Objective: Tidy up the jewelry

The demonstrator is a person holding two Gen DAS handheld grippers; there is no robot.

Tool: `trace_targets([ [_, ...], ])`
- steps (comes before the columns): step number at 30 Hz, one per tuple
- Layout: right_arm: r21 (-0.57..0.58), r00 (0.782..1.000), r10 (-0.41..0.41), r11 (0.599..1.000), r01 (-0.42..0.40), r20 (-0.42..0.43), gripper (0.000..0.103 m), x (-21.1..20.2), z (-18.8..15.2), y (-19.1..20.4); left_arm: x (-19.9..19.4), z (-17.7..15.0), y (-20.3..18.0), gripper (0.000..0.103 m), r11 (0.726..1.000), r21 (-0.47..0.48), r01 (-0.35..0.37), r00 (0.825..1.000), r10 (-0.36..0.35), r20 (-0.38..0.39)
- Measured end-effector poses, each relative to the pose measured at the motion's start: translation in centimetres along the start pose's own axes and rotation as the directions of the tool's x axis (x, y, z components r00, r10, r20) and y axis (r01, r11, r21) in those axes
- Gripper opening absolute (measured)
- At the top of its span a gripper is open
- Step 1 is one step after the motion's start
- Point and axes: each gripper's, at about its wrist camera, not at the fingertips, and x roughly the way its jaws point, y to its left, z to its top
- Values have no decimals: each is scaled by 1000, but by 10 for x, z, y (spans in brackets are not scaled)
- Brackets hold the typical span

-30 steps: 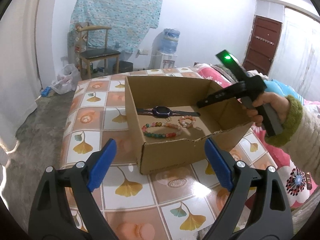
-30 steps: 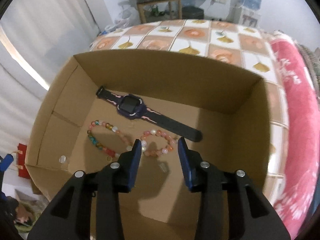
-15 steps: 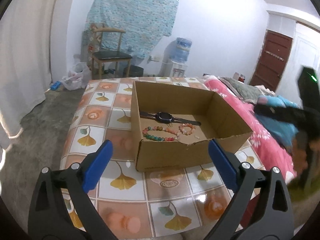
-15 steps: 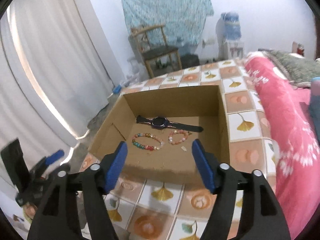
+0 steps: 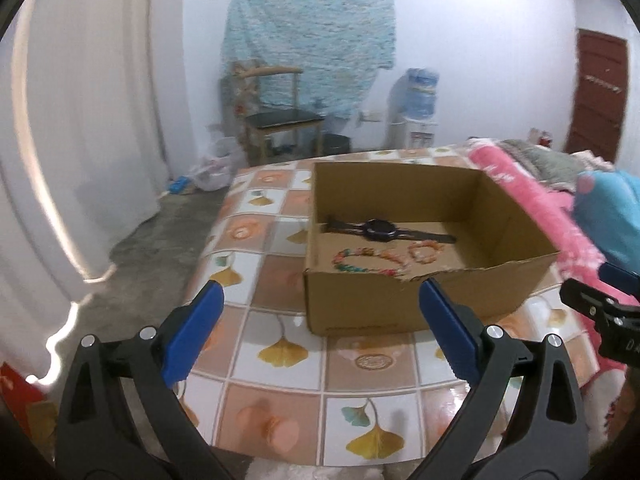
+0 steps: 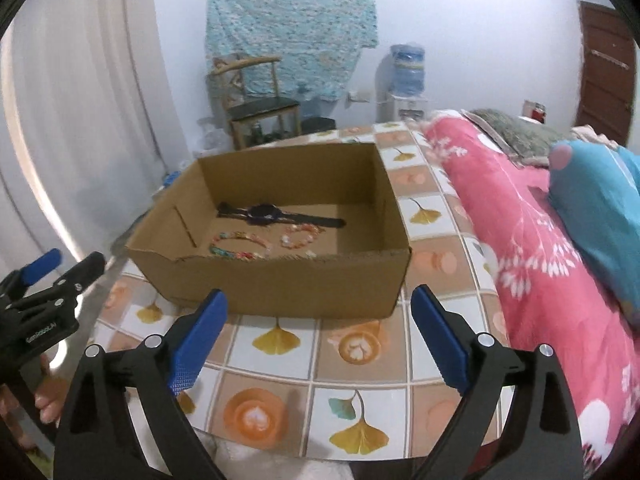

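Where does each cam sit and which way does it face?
Left wrist: on the left gripper, aimed forward and down at the cardboard box; own open blue-padded fingers show, right gripper at the right edge.
Right wrist: on the right gripper, same aim; own open fingers, left gripper and fingers of a hand at left.
Shared: box, watch, two bead bracelets, tiled table.

Both tools are held wide open with nothing between the jaws: left tool [image 5: 320, 322], right tool [image 6: 318, 324], whose jaws have just been opening. Fingers [image 6: 48, 402], blurred, probably grip the left handle.
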Motion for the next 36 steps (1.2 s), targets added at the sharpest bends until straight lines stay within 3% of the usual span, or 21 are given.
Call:
trace_targets([
  [5,-11,999,-51,999,51,-2,92,4,-8,5,-6,0,-7,95,1000,-11,-22,1000,22,11],
  [11,-11,996,-90,996,90,1,93,8,-8,12,-2,9,-26,95,992,120,-31,999,33,-15],
  [16,-4,995,-98,995,98,10,94,8,-3,12,3,14,-28,95,997,73,-8,999,12,-53],
  [20,16,996,-91,996,91,19,96,8,0,5,7,14,-26,95,999,29,-41,996,43,-78],
  [26,43,997,-77,996,78,-17,96,22,5,2,15,12,-24,95,996,18,-88,991,89,-105],
  [36,37,995,-61,997,64,-77,96,47,7,11,40,8,-19,95,995,0,-104,978,102,-180],
])
